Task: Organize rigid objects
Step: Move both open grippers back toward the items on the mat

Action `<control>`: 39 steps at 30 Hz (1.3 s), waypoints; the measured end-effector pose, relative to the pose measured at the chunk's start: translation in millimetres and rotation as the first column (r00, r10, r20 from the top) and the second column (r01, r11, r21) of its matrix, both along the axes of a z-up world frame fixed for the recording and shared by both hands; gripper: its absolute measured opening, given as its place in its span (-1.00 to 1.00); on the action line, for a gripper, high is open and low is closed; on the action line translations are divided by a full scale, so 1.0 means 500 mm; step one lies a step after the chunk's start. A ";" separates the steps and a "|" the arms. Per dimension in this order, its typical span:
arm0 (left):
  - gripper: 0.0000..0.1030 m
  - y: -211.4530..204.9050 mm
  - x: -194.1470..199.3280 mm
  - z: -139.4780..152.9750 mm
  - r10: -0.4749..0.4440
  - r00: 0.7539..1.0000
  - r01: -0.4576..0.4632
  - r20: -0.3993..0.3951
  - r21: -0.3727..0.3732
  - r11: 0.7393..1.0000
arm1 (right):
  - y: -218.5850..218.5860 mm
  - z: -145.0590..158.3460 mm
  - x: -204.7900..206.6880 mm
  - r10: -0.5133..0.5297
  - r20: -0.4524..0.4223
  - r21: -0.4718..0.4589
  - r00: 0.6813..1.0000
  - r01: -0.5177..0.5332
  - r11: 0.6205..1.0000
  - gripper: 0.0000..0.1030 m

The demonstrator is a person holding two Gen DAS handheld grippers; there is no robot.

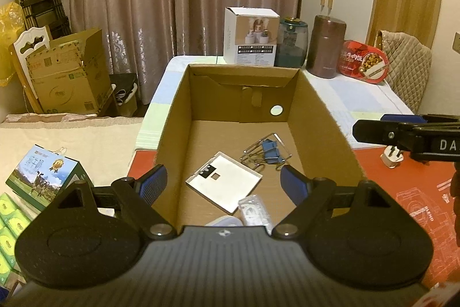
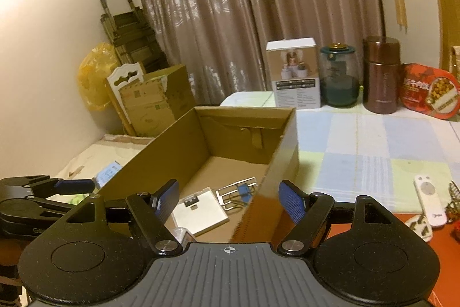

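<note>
Inside the open cardboard box (image 1: pixel 322 117) lie a flat white square case (image 1: pixel 227 180), a cluster of blue binder clips (image 1: pixel 266 153) beside it, and a clear plastic packet (image 1: pixel 254 210) near the front wall. Over the box's near end the left gripper (image 1: pixel 222 181) hangs spread and empty — the right gripper (image 2: pixel 228 202), also spread and holding nothing, straddles the box's right wall. Outside on the red mat (image 1: pixel 402 192) sits a white plug adapter (image 1: pixel 392 158), with a white remote (image 2: pixel 429 199) close by.
</note>
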State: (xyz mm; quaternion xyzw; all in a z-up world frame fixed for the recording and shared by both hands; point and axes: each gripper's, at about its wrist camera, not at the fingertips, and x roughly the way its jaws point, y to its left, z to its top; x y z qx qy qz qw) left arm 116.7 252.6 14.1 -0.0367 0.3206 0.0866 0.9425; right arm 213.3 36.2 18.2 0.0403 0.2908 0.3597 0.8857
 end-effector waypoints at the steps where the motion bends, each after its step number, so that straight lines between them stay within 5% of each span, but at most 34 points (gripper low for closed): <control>1: 0.61 -0.005 -0.003 0.004 -0.001 1.000 0.001 0.002 -0.001 1.000 | -0.006 0.002 -0.001 -0.005 0.002 0.000 1.000 0.005 1.000 0.42; 16: 0.61 -0.120 -0.035 0.057 -0.069 0.996 0.072 0.062 -0.033 0.997 | -0.174 0.038 -0.033 -0.171 0.045 0.050 0.984 0.168 0.984 0.42; 27: 0.61 -0.265 0.002 0.098 -0.192 0.973 0.200 0.124 -0.056 0.978 | -0.374 0.137 -0.041 -0.350 0.075 0.176 0.934 0.333 0.926 0.42; 32: 0.61 -0.324 0.028 0.102 -0.235 0.962 0.246 0.141 -0.063 0.967 | -0.484 0.143 -0.039 -0.428 0.098 0.117 0.899 0.416 0.902 0.42; 39: 0.61 -0.397 0.071 0.059 -0.287 0.951 0.298 0.118 -0.095 0.950 | -0.607 0.059 -0.054 -0.512 0.057 -0.010 0.857 0.513 0.858 0.42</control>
